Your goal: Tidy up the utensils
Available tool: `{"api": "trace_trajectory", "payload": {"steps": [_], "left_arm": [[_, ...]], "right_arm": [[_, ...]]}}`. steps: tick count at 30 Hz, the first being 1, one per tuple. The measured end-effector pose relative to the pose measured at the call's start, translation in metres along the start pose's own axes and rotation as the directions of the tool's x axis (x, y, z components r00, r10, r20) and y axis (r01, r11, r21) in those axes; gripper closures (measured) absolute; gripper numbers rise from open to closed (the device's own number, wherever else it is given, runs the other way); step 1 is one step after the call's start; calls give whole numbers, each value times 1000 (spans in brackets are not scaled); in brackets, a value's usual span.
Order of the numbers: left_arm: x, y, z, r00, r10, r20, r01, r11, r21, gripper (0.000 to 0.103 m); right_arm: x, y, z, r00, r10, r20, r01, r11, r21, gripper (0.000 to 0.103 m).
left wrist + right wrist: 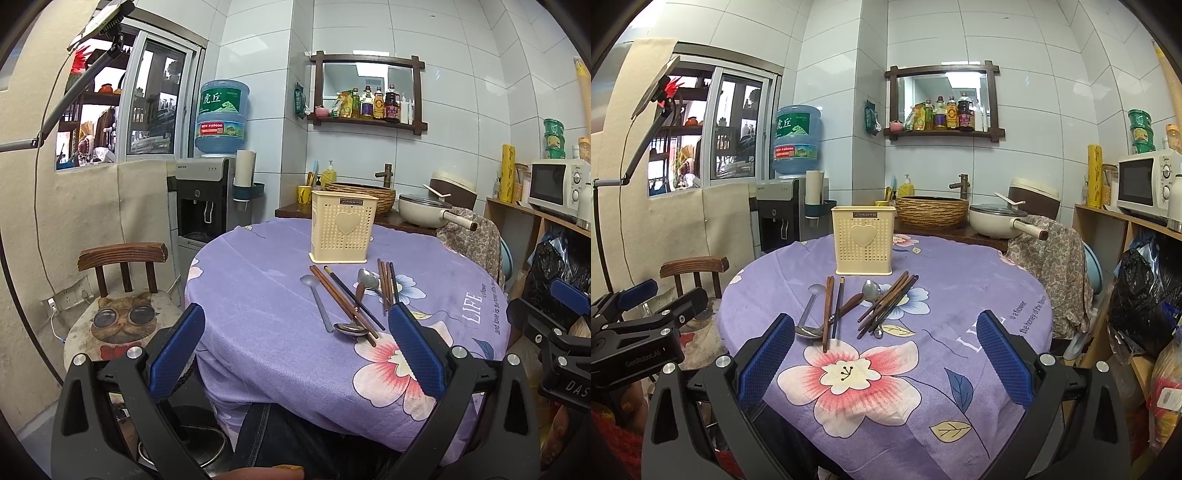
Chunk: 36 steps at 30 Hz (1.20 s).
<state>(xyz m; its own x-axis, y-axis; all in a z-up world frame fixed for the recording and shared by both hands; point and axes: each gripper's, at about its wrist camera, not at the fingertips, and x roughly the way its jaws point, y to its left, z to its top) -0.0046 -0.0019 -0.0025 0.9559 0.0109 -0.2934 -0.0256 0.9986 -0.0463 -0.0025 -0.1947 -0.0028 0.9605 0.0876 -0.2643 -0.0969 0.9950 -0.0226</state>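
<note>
A cream perforated utensil holder (344, 232) with a heart stands upright on the purple flowered tablecloth (258, 317); it also shows in the right wrist view (863, 246). In front of it lie loose utensils: a grey spoon (317, 300), brown and black chopsticks (345, 301), a metal spoon (351, 328), another spoon (367, 278) and more chopsticks (386, 286). In the right wrist view they lie as a left group (827, 314) and a right bundle (886, 304). My left gripper (295, 336) is open and empty, short of the utensils. My right gripper (885, 347) is open and empty, also short of them.
A wooden chair (122, 306) with a cat cushion stands left of the table. A water dispenser (205, 199) is behind it. A counter with a woven basin (931, 210) and a pan (997, 219) lies beyond the table. A draped chair (1056, 266) and shelves (1115, 236) stand right.
</note>
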Motion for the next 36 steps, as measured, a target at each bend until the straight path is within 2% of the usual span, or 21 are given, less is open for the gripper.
{"api": "trace_trajectory", "payload": {"steps": [36], "left_arm": [[1, 2, 0, 1000, 2, 1, -2, 1000, -1, 5]], "right_arm": [[1, 0, 0, 1000, 1, -2, -1, 1000, 0, 6]]}}
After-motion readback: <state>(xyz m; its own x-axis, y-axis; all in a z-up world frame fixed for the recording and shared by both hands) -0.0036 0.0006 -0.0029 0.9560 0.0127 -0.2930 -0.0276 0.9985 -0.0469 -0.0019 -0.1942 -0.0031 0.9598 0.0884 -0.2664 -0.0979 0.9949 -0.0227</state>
